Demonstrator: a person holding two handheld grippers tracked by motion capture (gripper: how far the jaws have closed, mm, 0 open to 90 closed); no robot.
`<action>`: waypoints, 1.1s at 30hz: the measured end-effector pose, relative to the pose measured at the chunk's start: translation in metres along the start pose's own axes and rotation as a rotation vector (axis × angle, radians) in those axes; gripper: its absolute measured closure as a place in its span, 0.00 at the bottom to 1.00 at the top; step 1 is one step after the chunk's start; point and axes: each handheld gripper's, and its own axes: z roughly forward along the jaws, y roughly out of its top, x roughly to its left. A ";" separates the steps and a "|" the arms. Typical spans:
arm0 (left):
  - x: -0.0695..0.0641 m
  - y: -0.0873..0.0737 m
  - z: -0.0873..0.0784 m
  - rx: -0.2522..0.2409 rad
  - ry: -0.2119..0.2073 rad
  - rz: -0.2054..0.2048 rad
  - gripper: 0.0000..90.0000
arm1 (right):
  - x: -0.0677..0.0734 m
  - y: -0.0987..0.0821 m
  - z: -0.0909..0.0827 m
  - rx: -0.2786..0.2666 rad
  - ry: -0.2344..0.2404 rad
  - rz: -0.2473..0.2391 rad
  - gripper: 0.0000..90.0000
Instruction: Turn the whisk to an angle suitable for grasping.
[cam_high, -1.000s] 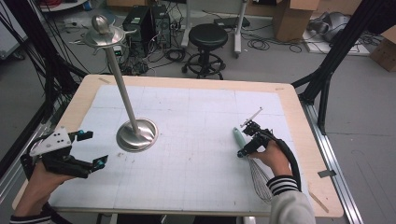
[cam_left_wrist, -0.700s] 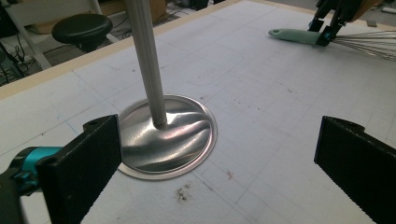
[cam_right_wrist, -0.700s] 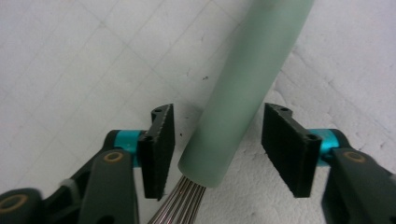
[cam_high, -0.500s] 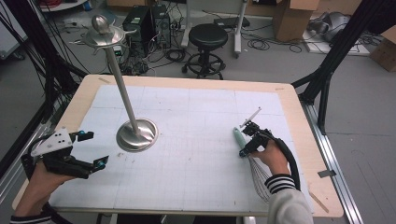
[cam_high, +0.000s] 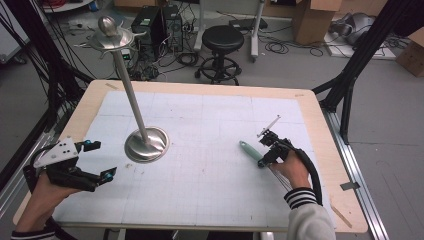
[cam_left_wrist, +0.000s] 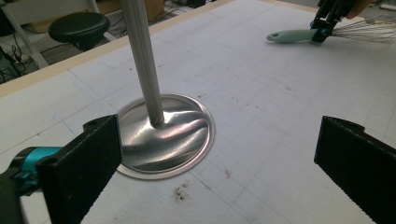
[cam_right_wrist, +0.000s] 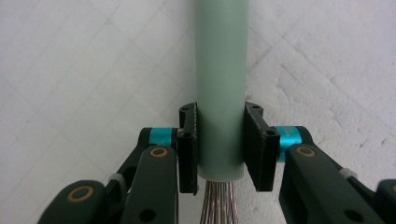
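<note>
Table (cam_high: 320, 125) with white gridded mat (cam_high: 210, 185) over most of the top, wooden edge bare all round. Metal stand (cam_high: 146, 144) on the mat at about 10 o'clock from centre: round dished base, slim pole leaning up toward 11 o'clock, cap and ball at the top; same base (cam_left_wrist: 166, 135) and pole close ahead in the left gripper view, dark specks on the mat just before it. Left gripper (cam_high: 97, 161) at 8 o'clock near the table's near-left corner, held in a hand, jaws spread wide with nothing between them, pointing toward 3 o'clock, base of the stand just beyond at its 1 o'clock. Right gripper (cam_high: 262, 162) at 4 o'clock, held in a hand with striped cuff, cable looping back over the wrist. Whisk (cam_high: 251, 151) lying on the mat at 3 to 4 o'clock from centre, well apart from the stand, pale green handle pointing to 10 o'clock, wires trailing under the hand. Right jaws just closed, now pinching the handle (cam_right_wrist: 219, 84) from both sides near its wire end, pads flat against it, wires (cam_right_wrist: 218, 203) emerging just below. Whisk also far off at 1 o'clock in the left gripper view (cam_left_wrist: 294, 35).
</note>
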 end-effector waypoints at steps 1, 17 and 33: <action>0.000 0.000 0.000 0.000 0.000 0.000 0.02 | 0.000 0.000 0.000 0.000 0.000 0.000 0.77; 0.000 -0.001 0.000 0.004 -0.007 0.001 0.02 | 0.019 -0.001 -0.034 -0.177 0.051 -0.181 0.77; -0.001 0.000 0.004 0.016 -0.017 0.011 0.02 | 0.041 -0.006 -0.065 -0.380 0.155 -0.381 0.77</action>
